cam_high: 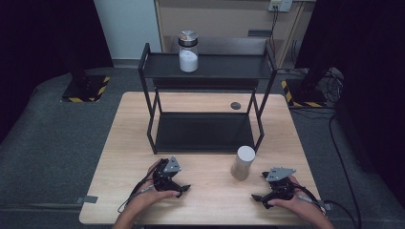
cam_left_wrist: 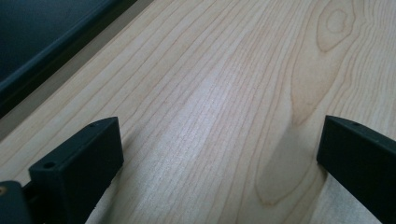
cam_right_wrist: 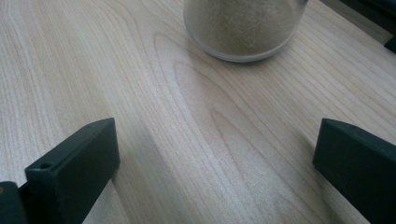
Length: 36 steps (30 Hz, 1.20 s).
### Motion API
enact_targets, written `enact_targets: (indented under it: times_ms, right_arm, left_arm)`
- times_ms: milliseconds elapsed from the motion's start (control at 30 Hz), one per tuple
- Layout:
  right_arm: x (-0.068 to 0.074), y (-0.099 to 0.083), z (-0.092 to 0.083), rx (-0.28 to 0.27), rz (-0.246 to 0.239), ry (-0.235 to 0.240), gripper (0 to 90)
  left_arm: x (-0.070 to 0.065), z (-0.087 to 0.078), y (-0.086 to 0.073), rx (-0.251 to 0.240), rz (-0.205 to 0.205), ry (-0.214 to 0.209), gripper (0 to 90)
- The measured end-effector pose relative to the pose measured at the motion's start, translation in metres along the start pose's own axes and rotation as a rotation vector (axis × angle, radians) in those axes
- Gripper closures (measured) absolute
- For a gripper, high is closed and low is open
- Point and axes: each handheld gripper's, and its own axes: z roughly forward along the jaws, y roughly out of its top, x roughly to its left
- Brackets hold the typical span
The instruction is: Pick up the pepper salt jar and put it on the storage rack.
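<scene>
Both grippers rest low on the wooden table (cam_high: 119, 157), jaws spread wide and holding nothing: left gripper (cam_high: 177, 190), right gripper (cam_high: 260, 197). Just ahead of the right one stands a white-lidded jar (cam_high: 242, 163) of tan powder, before the black shelf rack (cam_high: 205, 67).

1. We see a light wooden table (cam_high: 200, 191) with pale grain, standing on dark grey carpet (cam_high: 47, 143).
2. A black two-tier metal rack (cam_high: 205, 95) stands on the table's far half.
3. Beyond the table we note a pale wall panel (cam_high: 126, 28) and a wooden cabinet (cam_high: 215, 19).
4. Black curtains (cam_high: 363, 57) hang at both sides.
5. Yellow-black striped stand bases (cam_high: 86, 88) rest on the floor.
</scene>
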Motion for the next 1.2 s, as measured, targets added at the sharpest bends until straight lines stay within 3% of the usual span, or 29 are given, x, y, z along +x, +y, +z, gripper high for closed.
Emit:
enact_targets:
  times_ms: [200,333,933,1200]
  right_arm:
    - [-0.006,0.001,-0.005,0.005,0.016,0.015,5.0]
    - [-0.010,-0.002,-0.011,-0.025,0.039,0.012,6.5]
    - [-0.015,0.020,-0.029,-0.051,0.008,0.023,10.1]
    - [-0.017,0.026,-0.033,-0.089,0.007,0.025,10.5]
  left_arm:
    - [0.000,0.000,0.000,0.000,0.000,0.000,0.0]
    - [0.000,0.000,0.000,0.000,0.000,0.000,0.0]
    - [0.000,0.000,0.000,0.000,0.000,0.000,0.0]
    - [0.000,0.000,0.000,0.000,0.000,0.000,0.0]
